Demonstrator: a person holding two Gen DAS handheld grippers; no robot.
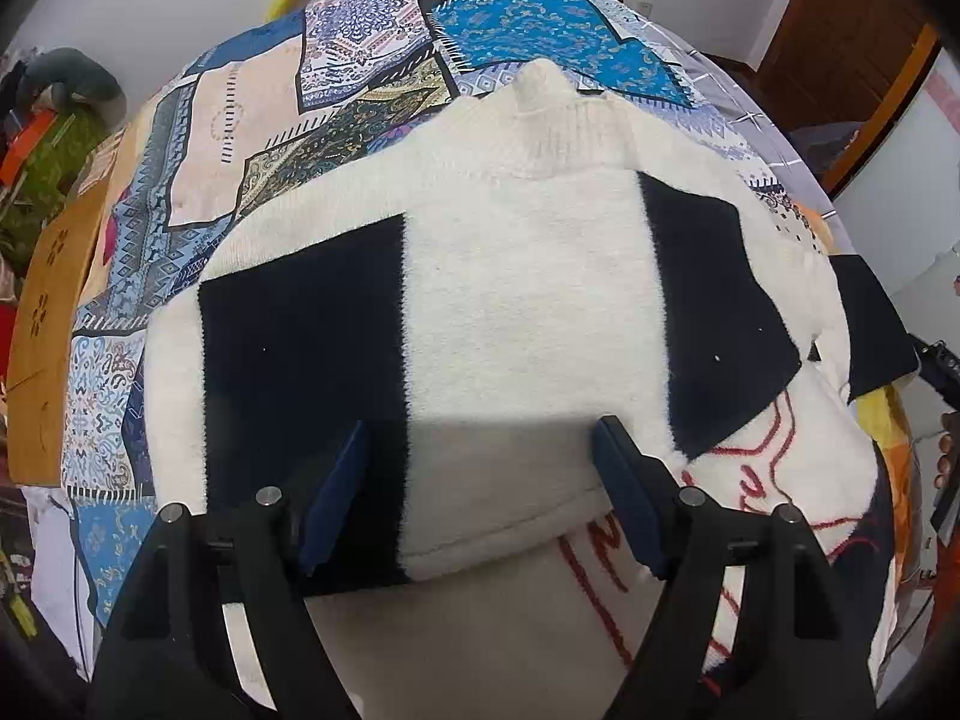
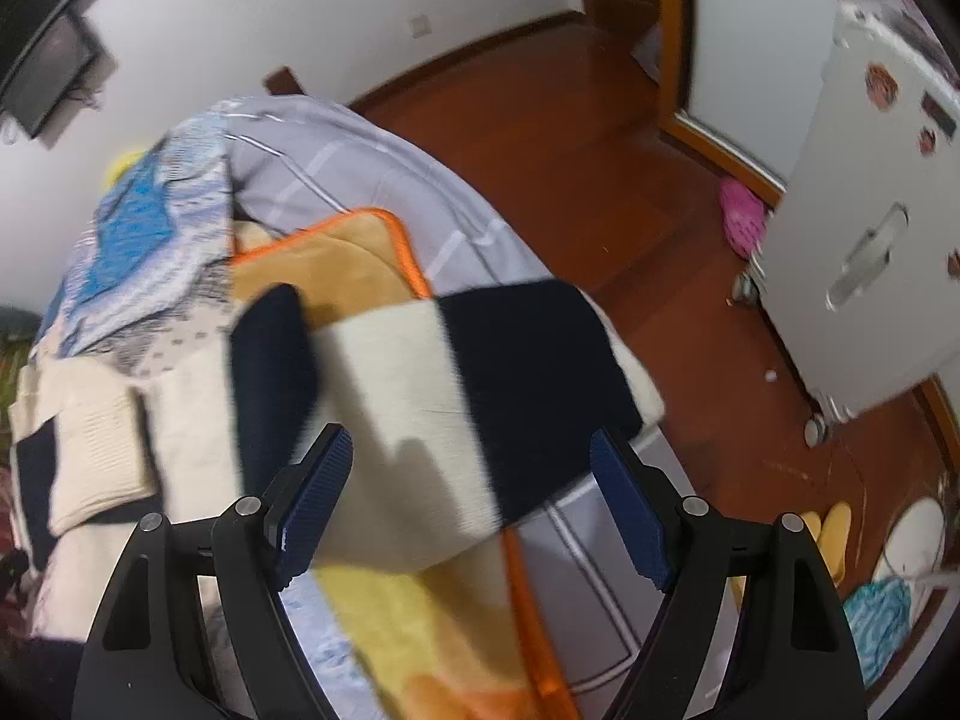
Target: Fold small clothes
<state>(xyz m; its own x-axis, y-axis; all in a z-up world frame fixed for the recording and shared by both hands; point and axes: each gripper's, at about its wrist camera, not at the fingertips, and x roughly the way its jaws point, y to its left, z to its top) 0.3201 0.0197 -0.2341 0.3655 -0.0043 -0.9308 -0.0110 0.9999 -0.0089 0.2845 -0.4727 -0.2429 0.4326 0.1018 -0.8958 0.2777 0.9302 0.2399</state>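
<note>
Both claws hang wide apart and grip nothing. Under the left claw lies a cream and dark blue sweater, spread flat on the patchwork blanket on the bed, its collar pointing away. Beneath the right claw one sweater sleeve sticks out over an orange-edged yellow blanket, near the bed's edge.

Motion-blurred sweater sleeve
</note>
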